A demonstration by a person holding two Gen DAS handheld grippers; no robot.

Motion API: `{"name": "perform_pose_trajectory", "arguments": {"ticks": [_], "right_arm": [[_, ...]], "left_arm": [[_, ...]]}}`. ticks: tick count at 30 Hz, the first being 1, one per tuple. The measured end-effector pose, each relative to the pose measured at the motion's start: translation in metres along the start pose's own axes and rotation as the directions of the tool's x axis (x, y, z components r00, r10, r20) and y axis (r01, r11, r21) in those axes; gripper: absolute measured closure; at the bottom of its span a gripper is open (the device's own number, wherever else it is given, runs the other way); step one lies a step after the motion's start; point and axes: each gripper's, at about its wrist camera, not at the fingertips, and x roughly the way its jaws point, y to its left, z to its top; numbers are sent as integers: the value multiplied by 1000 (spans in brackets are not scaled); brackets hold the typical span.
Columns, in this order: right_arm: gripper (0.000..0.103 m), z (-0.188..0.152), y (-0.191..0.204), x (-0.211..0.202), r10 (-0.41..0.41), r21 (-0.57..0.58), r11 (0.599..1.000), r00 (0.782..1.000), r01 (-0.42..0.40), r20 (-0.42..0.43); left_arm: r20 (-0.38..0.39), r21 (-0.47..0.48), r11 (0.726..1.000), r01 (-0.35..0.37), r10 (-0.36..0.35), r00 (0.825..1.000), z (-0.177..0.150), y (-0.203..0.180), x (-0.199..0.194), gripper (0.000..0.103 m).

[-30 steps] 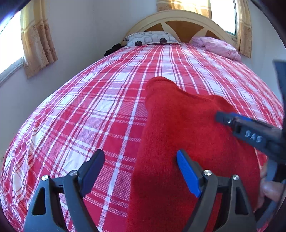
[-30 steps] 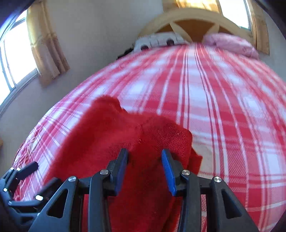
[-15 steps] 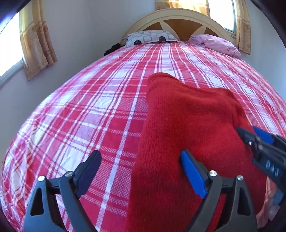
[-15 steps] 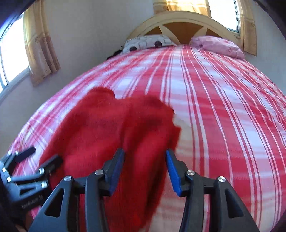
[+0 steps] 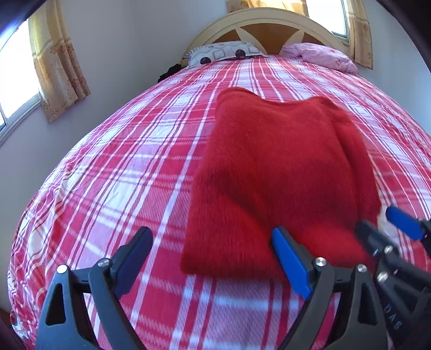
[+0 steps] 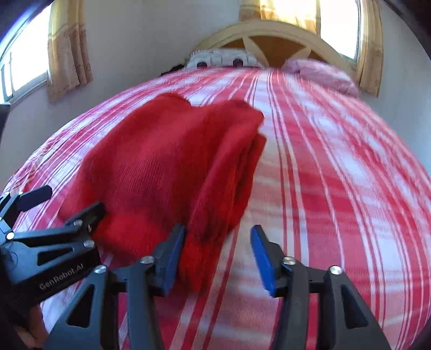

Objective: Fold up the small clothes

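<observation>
Nearest the lenses: both grippers hang low over the near end of the bed [image 5: 113,172], angled down at it.
Left gripper [image 5: 212,258]: jaws wide, nothing between the pads; the garment's near left corner sits just past the right-hand finger.
Right gripper [image 6: 218,253]: jaws partly apart and just been opening; its left pad lies right against the garment's near right corner, the gap itself holds only plaid sheet. No grip that I can see.
Key relation: the garment [image 5: 280,172] lies ahead of both sets of jaws, between the two hands, its long axis running away from them toward the headboard [image 5: 269,24]. I'd call the right hand the nearer one, practically touching the cloth.
Garment: red, fuzzy knit, folded into a thick oblong flat on the sheet; stacked layers show along its right edge in the right view.
Task read: looks folded and let go; a tidy-up or a shift aside would be my guess for what's left.
Far end: two pillows, patterned [image 5: 223,53] and pink [image 5: 323,55], against the headboard, well apart from the garment.
</observation>
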Motion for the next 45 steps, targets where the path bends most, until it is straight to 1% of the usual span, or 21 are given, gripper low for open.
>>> {"name": "perform_pose_trajectory", "arguments": {"ticks": [3, 5, 7, 11, 12, 14, 16, 18, 20, 21, 22, 23, 24, 25, 27, 29, 33, 34, 37, 42, 45], "right_arm": [[46, -11, -11, -18, 45, 88, 995, 999, -43, -19], [46, -20, -15, -35, 74, 123, 990, 997, -71, -21], [46, -27, -12, -56, 83, 120, 989, 997, -83, 7], [46, -33, -6, -98, 112, 112, 987, 992, -118, 62], [46, -32, -5, -110, 126, 117, 984, 989, -134, 72], [44, -29, -5, -132, 157, 130, 977, 983, -168, 91], [41, -26, -6, -153, 170, 145, 972, 978, -187, 120], [40, -21, -6, -179, 173, 152, 968, 970, -200, 173], [38, -17, -5, -208, 166, 154, 966, 954, -208, 248], [34, -16, -5, -217, 163, 156, 965, 949, -210, 271], [31, -16, -5, -230, 155, 162, 963, 938, -213, 311], [30, -17, -5, -237, 151, 168, 962, 930, -216, 334], [30, -17, -4, -246, 148, 172, 960, 921, -222, 360], [30, -19, -2, -255, 146, 173, 958, 910, -228, 389], [30, -21, 0, -265, 136, 170, 959, 895, -226, 425], [29, -25, 3, -272, 101, 175, 964, 882, -201, 461], [29, -29, 1, -281, 61, 202, 963, 871, -181, 488], [29, -31, 2, -283, 32, 206, 966, 867, -154, 497], [29, -34, 4, -290, -11, 201, 974, 857, -109, 515], [29, -40, 7, -294, -31, 194, 977, 851, -84, 524], [29, -41, 11, -293, -33, 183, 980, 851, -76, 525]], "left_arm": [[13, -12, 1000, 24, -24, 1000, -7, 4, -23, 10], [33, -28, 998, 50, -49, 998, -14, 8, -42, 10], [64, -30, 997, 68, -65, 996, -19, 11, -60, 10], [137, 0, 999, 43, -43, 990, -25, 12, -97, 8], [155, 7, 999, 38, -39, 987, -26, 13, -106, 4], [188, 13, 999, 35, -36, 982, -27, 17, -124, 0], [216, 10, 999, 37, -38, 976, -27, 22, -140, 0], [232, 8, 999, 39, -40, 972, -25, 27, -154, 0], [227, -6, 998, 59, -56, 972, -23, 32, -169, 0], [226, -16, 996, 84, -79, 971, -23, 35, -177, 0], [229, -24, 993, 119, -110, 967, -22, 38, -184, 0], [237, -28, 988, 150, -139, 961, -23, 41, -193, 0], [247, -25, 987, 159, -148, 958, -23, 42, -200, 0], [263, -16, 988, 155, -145, 954, -25, 42, -207, 0], [302, 1, 993, 121, -115, 946, -27, 40, -217, 0], [326, 2, 994, 108, -103, 940, -28, 39, -222, 0], [339, -15, 991, 134, -121, 933, -28, 44, -226, 0], [343, -21, 991, 130, -115, 932, -29, 45, -227, 0], [368, -36, 992, 122, -100, 924, -33, 49, -232, 0], [405, -53, 992, 118, -86, 910, -35, 53, -240, 0], [421, -48, 994, 95, -66, 905, -36, 51, -243, 0]]}}
